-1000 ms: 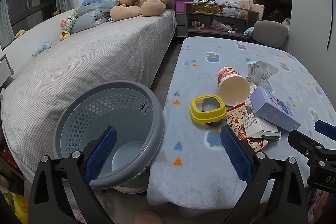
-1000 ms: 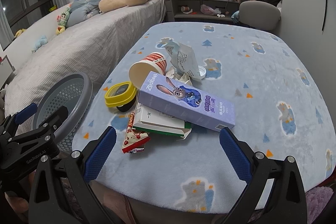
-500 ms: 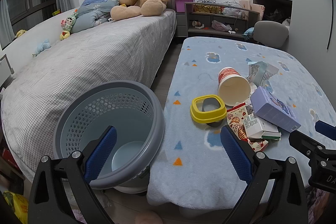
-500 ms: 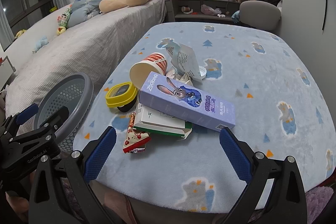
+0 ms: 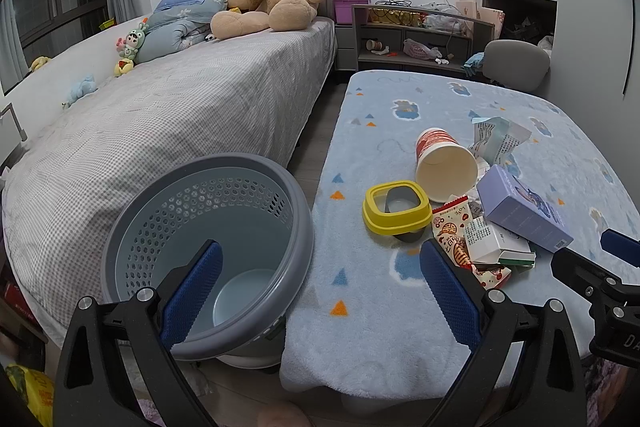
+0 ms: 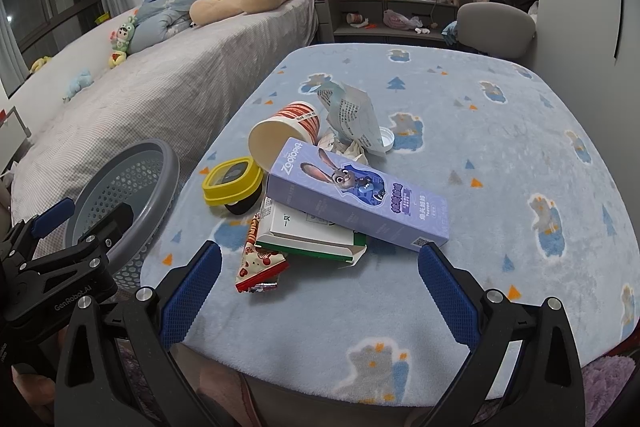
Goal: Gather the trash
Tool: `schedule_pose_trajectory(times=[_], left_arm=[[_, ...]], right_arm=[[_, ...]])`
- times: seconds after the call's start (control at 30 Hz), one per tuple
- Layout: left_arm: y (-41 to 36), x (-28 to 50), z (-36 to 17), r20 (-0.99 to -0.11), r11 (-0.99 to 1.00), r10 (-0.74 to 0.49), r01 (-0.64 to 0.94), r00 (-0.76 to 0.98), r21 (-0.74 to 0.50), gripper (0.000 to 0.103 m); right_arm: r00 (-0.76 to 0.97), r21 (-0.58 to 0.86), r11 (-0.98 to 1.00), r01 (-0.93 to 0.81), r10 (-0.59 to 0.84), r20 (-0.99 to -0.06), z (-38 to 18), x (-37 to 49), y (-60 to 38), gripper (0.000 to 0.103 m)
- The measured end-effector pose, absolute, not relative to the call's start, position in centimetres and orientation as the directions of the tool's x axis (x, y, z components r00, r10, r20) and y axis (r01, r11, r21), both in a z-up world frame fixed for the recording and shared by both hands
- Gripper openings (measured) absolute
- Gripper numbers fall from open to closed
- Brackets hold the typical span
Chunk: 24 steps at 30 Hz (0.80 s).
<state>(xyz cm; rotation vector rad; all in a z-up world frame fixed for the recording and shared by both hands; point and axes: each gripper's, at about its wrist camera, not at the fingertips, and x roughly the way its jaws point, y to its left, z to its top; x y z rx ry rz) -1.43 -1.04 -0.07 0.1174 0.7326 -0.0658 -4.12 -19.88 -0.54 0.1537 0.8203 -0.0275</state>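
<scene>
Trash sits piled just ahead of the wide-open, empty right claw, so reach forward for the purple box on top while the left claw, equally open and empty, waits over the basket.

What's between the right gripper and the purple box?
Nothing visible. The right gripper is open above the blanket's near edge, with bare blanket up to the purple box. The box lies on a white carton, not under anything.

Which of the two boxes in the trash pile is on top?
The purple rabbit-print box; it lies across the white-and-green box, which is pinned beneath it.
</scene>
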Motion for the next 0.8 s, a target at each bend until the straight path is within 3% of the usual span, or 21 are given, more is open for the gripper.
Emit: schedule_pose_trajectory(times=[0.8], left_arm=[[-1.04,-1.46,-0.10,-0.670,0.991,-0.019,0.101,0.742,0.084,0.094]], right_arm=[[0.684,0.127,0.989,0.081,0.037,-0.728,-0.16,-4.23,-19.49,0.097]])
